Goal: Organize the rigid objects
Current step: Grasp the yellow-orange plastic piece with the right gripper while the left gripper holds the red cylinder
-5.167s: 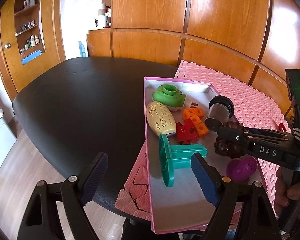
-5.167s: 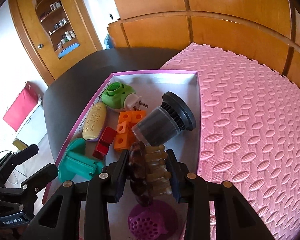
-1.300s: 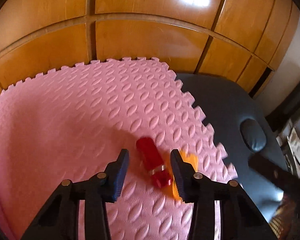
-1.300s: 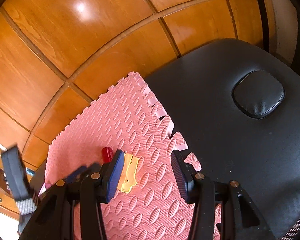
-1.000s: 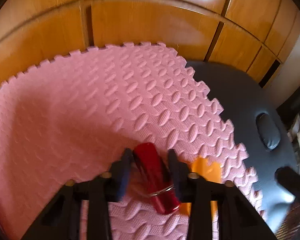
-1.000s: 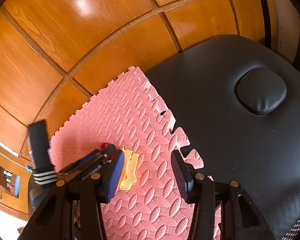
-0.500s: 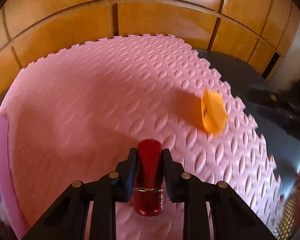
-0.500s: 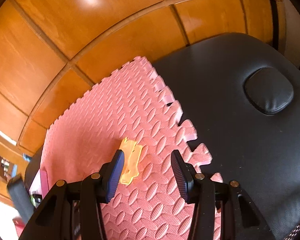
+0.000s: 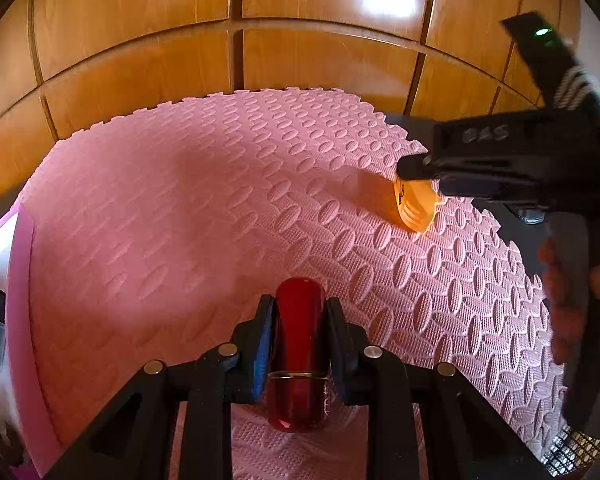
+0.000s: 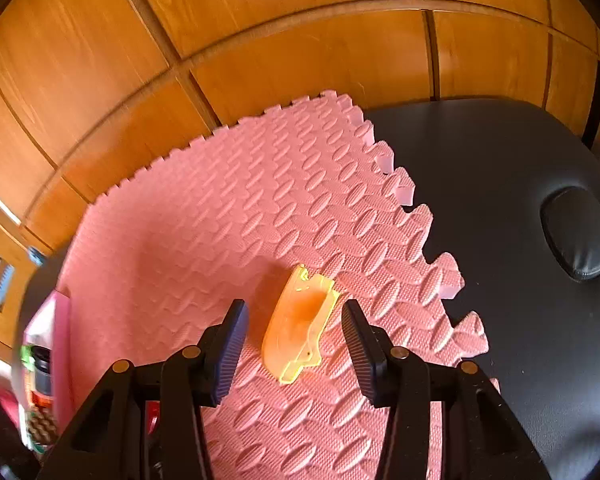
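Wood-panelled wall behind, pink foam mat (image 10: 228, 240) spread over black padded table (image 10: 500, 208). Left claw (image 9: 300, 334) clenched on red glossy cylinder (image 9: 299, 344), lifted above mat, rear end cut off behind fingers. Right claw (image 10: 294, 330) spread wide, straddling orange translucent plastic piece (image 10: 298, 320) on mat near its jagged edge, not touching. Pink box (image 10: 62, 344) at mat's left edge, contents blurred, mostly cropped.

bench (image 10: 500, 168): black padded top
on bench: pink foam mat (image 10: 228, 216)
on mat: orange plastic piece (image 10: 296, 320), pink tray (image 9: 18, 280) at edge
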`<state>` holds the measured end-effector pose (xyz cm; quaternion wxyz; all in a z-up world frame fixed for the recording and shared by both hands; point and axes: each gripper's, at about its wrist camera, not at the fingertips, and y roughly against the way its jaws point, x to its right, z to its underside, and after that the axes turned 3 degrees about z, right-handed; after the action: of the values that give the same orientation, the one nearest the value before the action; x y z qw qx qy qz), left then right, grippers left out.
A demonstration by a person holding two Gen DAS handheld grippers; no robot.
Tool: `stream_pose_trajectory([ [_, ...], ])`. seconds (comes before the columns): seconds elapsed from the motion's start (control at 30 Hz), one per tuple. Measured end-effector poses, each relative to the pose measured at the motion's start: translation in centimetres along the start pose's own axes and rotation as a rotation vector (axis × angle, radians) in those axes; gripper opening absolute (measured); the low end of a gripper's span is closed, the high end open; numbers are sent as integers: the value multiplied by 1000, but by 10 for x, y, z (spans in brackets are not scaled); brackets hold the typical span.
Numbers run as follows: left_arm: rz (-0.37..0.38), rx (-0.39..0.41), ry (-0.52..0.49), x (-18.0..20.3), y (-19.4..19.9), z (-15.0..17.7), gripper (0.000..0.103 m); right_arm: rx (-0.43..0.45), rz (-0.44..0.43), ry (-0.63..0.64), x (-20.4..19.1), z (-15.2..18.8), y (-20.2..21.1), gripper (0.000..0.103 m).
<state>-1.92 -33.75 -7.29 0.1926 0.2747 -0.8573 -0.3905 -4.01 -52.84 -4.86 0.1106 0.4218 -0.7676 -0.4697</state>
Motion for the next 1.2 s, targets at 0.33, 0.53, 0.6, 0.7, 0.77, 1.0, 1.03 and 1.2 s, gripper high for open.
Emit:
stream_pose_trajectory([
  [0.33, 33, 11, 27, -4, 0, 0, 26, -15, 85, 169, -22, 13, -20, 29],
  [0.53, 30, 8, 26, -3, -2, -1, 26, -6, 113, 230, -29, 18, -24, 33],
  [0.6, 22, 7, 18, -1, -2, -1, 25, 7, 106, 252, -30, 20, -24, 37],
  [0.7, 13, 8, 8, 0, -2, -1, 25, 63, 134, 302, -39, 30, -23, 41],
  [0.77, 8, 11, 4, 1, -2, 0, 25, 63, 141, 300, -40, 30, -22, 40],
  [1.0, -2, 9, 2, 0, -1, 1, 25, 75, 136, 339, -44, 30, -23, 34],
  [1.03, 0, 7, 9, -1, 0, 1, 25, 74, 133, 338, -44, 31, -22, 34],
  [1.2, -2, 3, -2, -1, 12, 11, 25, 70, 120, 328, -41, 28, -23, 34],
])
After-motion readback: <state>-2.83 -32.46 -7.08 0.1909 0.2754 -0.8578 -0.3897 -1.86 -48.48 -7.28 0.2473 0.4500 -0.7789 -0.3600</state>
